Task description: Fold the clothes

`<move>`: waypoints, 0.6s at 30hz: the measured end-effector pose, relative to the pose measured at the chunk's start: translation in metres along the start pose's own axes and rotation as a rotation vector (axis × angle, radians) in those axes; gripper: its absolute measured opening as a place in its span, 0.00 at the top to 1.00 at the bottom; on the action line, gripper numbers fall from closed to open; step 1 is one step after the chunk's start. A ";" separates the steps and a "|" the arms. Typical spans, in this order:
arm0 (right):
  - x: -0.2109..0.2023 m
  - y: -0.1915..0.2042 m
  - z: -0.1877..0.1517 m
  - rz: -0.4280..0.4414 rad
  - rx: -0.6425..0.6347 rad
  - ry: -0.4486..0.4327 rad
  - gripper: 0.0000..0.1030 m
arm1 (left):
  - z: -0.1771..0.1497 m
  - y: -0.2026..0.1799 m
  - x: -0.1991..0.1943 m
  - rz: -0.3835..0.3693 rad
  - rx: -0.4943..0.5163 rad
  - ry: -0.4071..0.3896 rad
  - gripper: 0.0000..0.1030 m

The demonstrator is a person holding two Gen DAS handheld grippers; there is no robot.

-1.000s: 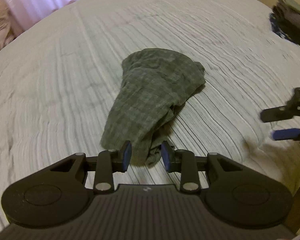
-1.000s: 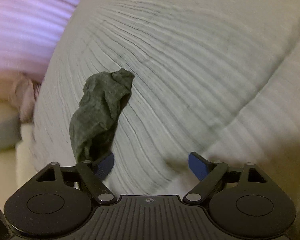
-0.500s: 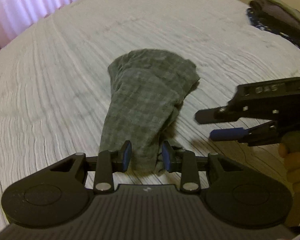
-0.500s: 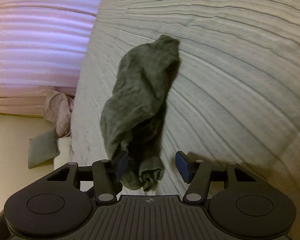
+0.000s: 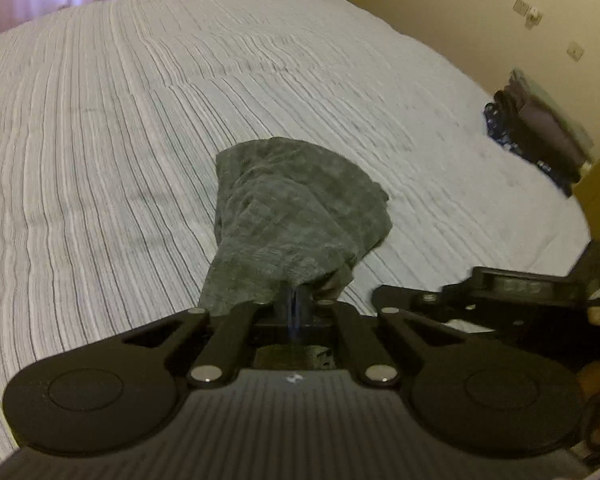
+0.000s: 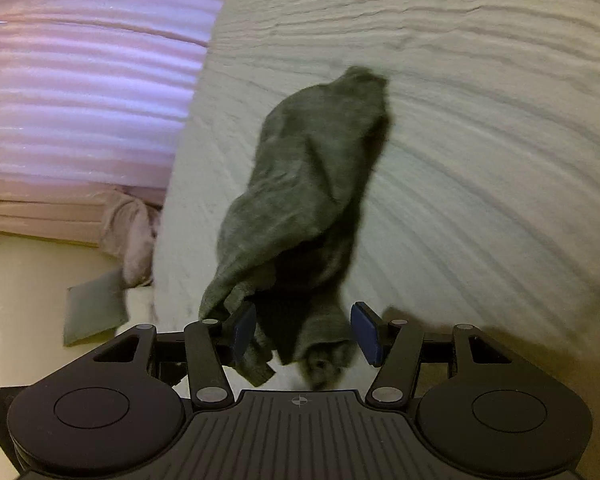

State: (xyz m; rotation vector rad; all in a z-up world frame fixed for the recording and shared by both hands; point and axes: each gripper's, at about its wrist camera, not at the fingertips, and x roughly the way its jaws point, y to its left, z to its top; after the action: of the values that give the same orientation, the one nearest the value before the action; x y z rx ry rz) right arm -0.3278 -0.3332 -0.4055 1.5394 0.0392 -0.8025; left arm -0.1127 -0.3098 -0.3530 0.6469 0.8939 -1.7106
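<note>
A dark green checked garment (image 5: 296, 216) lies crumpled on the striped white bedspread (image 5: 120, 128). My left gripper (image 5: 296, 305) is shut on the garment's near edge, and the cloth drapes over its fingertips. In the right wrist view the same garment (image 6: 312, 184) runs away from me in a long bunch. My right gripper (image 6: 305, 334) is open, with the garment's rolled near end lying between its blue pads (image 6: 366, 334) and not squeezed. The right tool's black body (image 5: 500, 292) sits just right of my left gripper.
A stack of folded dark clothes (image 5: 540, 136) rests at the bed's far right corner by the wall. Pink curtains (image 6: 80, 80) hang beyond the bed's left side, with a pink cloth bundle (image 6: 128, 236) and a grey cushion (image 6: 96, 312) on the floor.
My left jaws have closed on the garment's near edge, and that hand swung. The right gripper came in close beside the left, and its jaws narrowed around the garment's end.
</note>
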 end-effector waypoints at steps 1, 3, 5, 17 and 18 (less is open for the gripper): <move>0.005 0.002 -0.001 0.018 0.006 -0.001 0.44 | 0.000 0.001 0.000 -0.010 -0.001 0.002 1.00; 0.015 0.005 -0.002 0.038 0.017 -0.005 0.44 | -0.001 0.003 0.000 -0.029 -0.013 0.002 1.00; 0.024 0.004 -0.002 0.044 0.043 -0.017 0.48 | -0.002 0.007 -0.001 -0.045 -0.039 -0.001 1.00; -0.028 0.046 0.019 0.125 -0.117 -0.140 1.00 | -0.005 0.075 -0.079 -0.227 -0.486 -0.204 1.00; -0.045 0.051 0.024 0.124 -0.139 -0.166 1.00 | -0.008 0.081 -0.092 -0.237 -0.531 -0.233 1.00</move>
State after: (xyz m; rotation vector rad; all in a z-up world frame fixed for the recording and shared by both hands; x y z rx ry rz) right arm -0.3481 -0.3431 -0.3365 1.3274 -0.1194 -0.8086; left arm -0.0075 -0.2667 -0.3065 -0.0134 1.2259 -1.6113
